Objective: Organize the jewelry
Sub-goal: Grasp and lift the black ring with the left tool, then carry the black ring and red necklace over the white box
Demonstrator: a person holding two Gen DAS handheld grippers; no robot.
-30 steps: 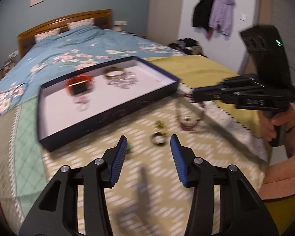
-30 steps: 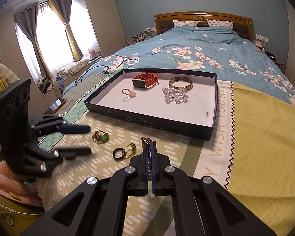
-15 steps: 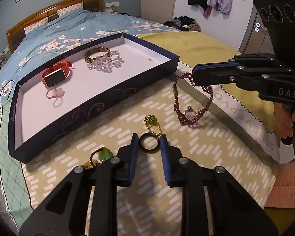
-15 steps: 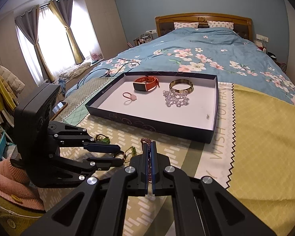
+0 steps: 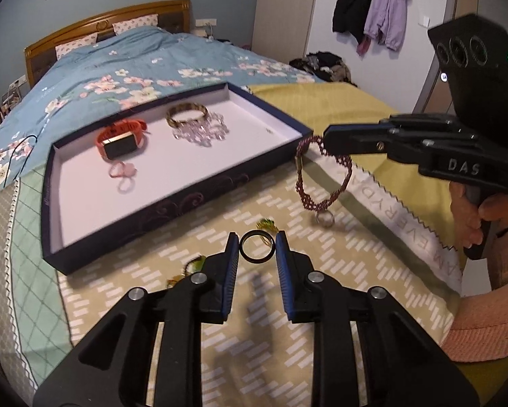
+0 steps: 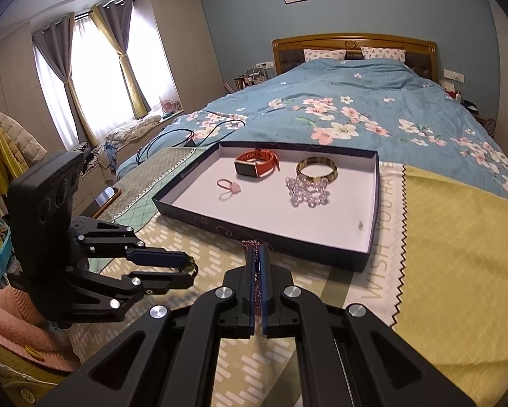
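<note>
My left gripper is shut on a black ring, pads pressing its two sides just above the patterned bedspread. My right gripper is shut on a maroon beaded bracelet that hangs from it with a silver ring at its low end. In the right wrist view, beads of the bracelet show between the shut fingers of the right gripper, and the left gripper is at lower left. The dark blue tray holds an orange watch, a gold bangle, a crystal bracelet and a pink ring.
A green-stoned ring lies just beyond my left fingertips and another green and gold piece lies left of them. The tray has a tiny earring near its right wall. A person's hand holds the right gripper's handle.
My left jaws came in from wide apart and closed on the black ring, which now sits between the pads. The bracelet now hangs freer from the right gripper.
</note>
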